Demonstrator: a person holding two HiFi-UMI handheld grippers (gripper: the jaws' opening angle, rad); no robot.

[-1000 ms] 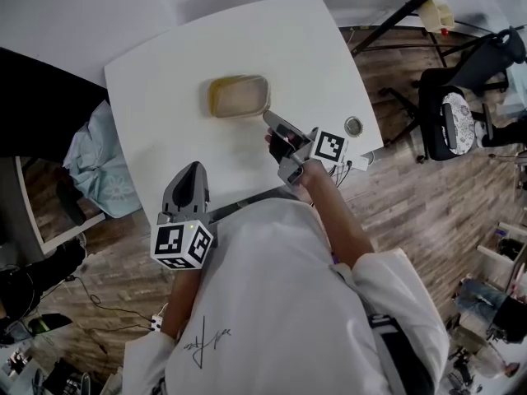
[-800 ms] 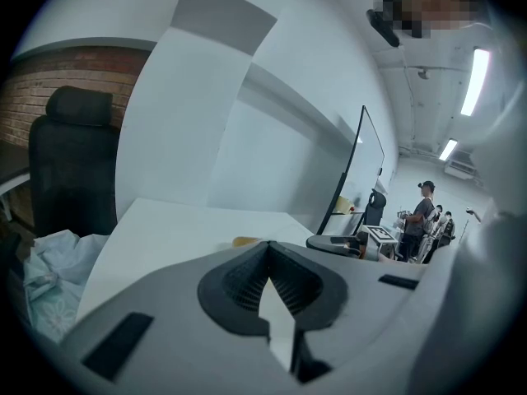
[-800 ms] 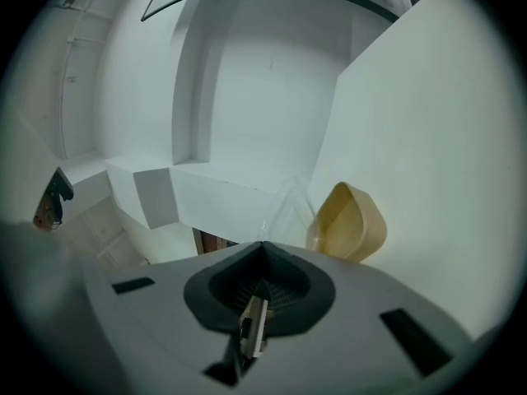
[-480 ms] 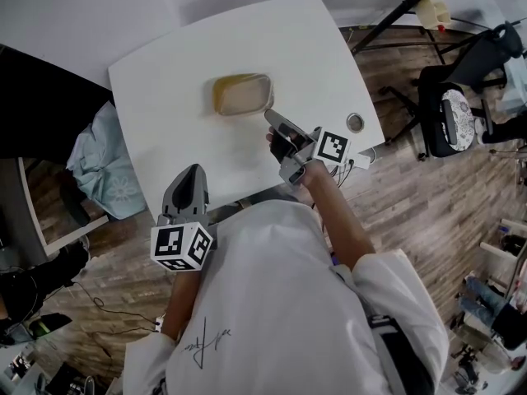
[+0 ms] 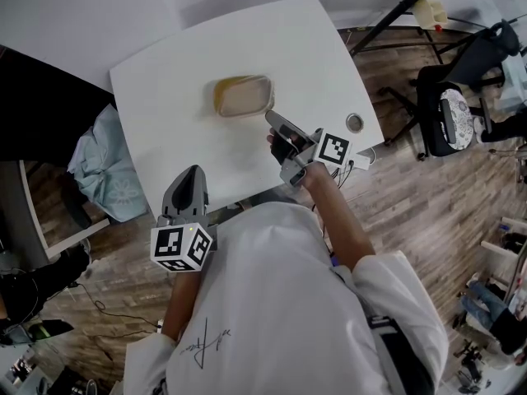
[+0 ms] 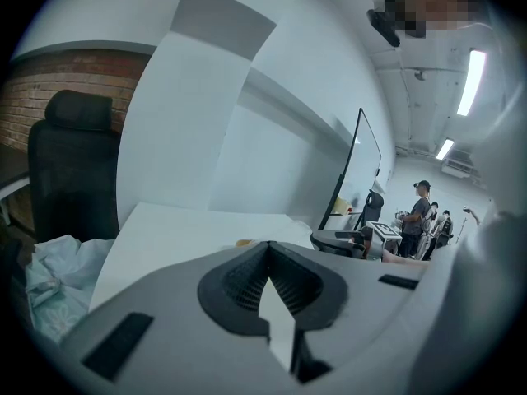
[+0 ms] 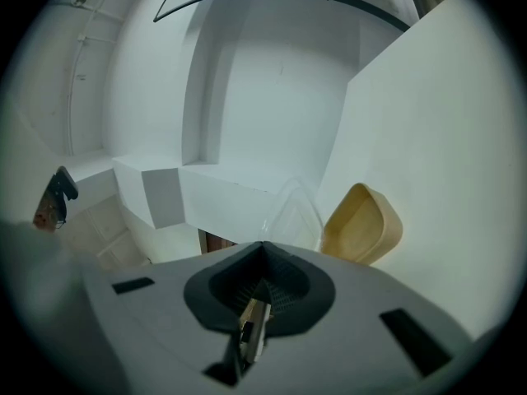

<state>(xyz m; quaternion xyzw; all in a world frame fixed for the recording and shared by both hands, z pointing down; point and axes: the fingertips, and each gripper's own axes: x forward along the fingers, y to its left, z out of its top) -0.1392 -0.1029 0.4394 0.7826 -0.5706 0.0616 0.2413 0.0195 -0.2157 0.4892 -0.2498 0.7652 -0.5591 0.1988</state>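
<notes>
1. Your left gripper (image 5: 191,174): fingers closed together, empty, at the near edge of the desk (image 5: 156,81).
2. Tub (image 5: 242,95): tan, translucent, rounded-rectangular, open-topped; stands mid-desk.
3. Your right gripper (image 5: 272,118): fingers closed, holding nothing, just beside the tub's near right corner.

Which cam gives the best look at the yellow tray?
Head view: the yellow tray shows whole from above on the white table, with its full rim and inside visible. The right gripper view shows it closer, but tilted and partly from the side. The left gripper view shows only a thin yellow sliver, mostly hidden.
</notes>
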